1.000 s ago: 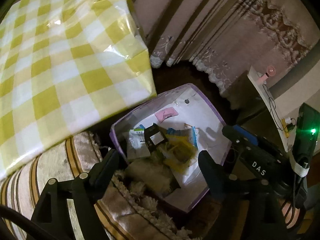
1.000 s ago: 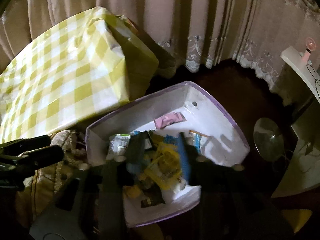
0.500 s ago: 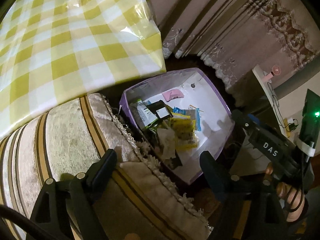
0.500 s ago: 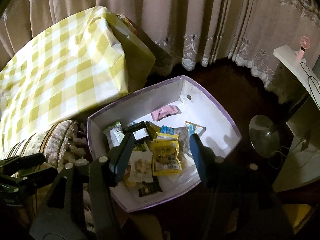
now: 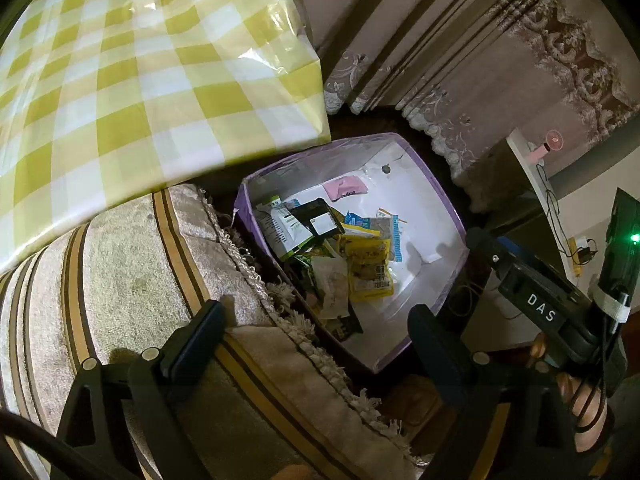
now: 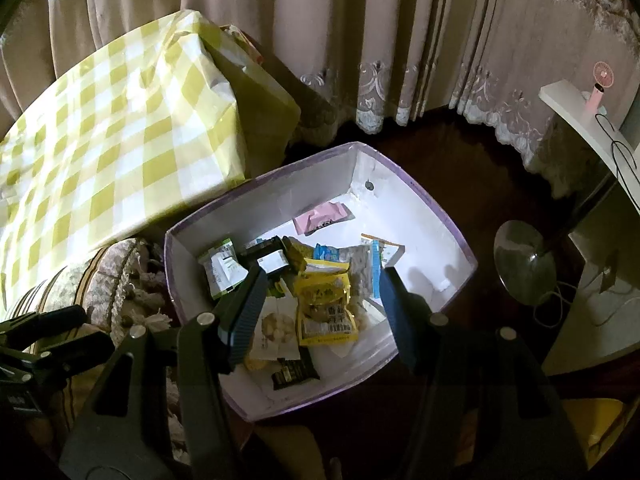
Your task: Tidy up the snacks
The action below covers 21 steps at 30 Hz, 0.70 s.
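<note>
Left wrist view: left claw (image 5: 316,336) is hanging over the edge of a striped cushioned seat (image 5: 132,280), its jaws opening wide with nothing between them; one finger is sitting above the seat fabric, the other above the near corner of the box. Right claw (image 6: 322,312) is hovering over the box with jaws standing apart, nothing clamped, a yellow snack packet (image 6: 326,308) showing in the gap below them but not touched. Right claw's body, lettered DAS, is also showing at the right of the left wrist view, with fingers (image 5: 576,396) of a hand wrapping its grip. Snacks are lying heaped in a white box with a purple rim (image 6: 440,216), on the floor just beside the seat's fringed edge: yellow packet in the middle, a pale packet with round biscuits (image 6: 276,328) to its left, a black packet with a white label (image 6: 272,258) behind, a green-and-white packet (image 6: 222,270) at the left wall, a small dark packet (image 6: 294,372) at the near wall, a pink sachet (image 6: 320,218) lying apart at the far side. Beyond the box, a yellow checked cloth (image 6: 108,140) is covering a bench. Curtains (image 6: 320,20) are hanging behind; a pink hand fan (image 6: 600,88) is standing on a white shelf at right.
</note>
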Motion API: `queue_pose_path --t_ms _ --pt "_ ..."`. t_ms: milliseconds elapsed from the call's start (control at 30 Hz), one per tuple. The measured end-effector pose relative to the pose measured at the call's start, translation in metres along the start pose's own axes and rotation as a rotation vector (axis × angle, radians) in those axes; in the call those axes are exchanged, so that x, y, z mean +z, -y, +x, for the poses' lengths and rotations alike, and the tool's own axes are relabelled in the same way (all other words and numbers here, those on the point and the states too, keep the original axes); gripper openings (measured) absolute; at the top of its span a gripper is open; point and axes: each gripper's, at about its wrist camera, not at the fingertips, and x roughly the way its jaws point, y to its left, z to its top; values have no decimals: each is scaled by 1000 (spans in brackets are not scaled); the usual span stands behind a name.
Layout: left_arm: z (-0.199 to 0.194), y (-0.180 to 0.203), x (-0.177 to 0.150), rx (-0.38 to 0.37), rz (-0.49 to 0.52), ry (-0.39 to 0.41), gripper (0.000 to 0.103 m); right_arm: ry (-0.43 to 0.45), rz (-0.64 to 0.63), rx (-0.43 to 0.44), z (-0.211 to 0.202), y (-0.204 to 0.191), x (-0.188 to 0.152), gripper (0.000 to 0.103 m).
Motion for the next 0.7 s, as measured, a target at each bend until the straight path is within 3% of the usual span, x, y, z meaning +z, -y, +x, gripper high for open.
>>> queue_pose_path --t_ms 33,700 --pt "0 0 0 0 1 1 94 0 -1 0 0 0 0 62" --pt "4 1 2 -3 -6 4 100 -13 1 1 1 3 -3 66"
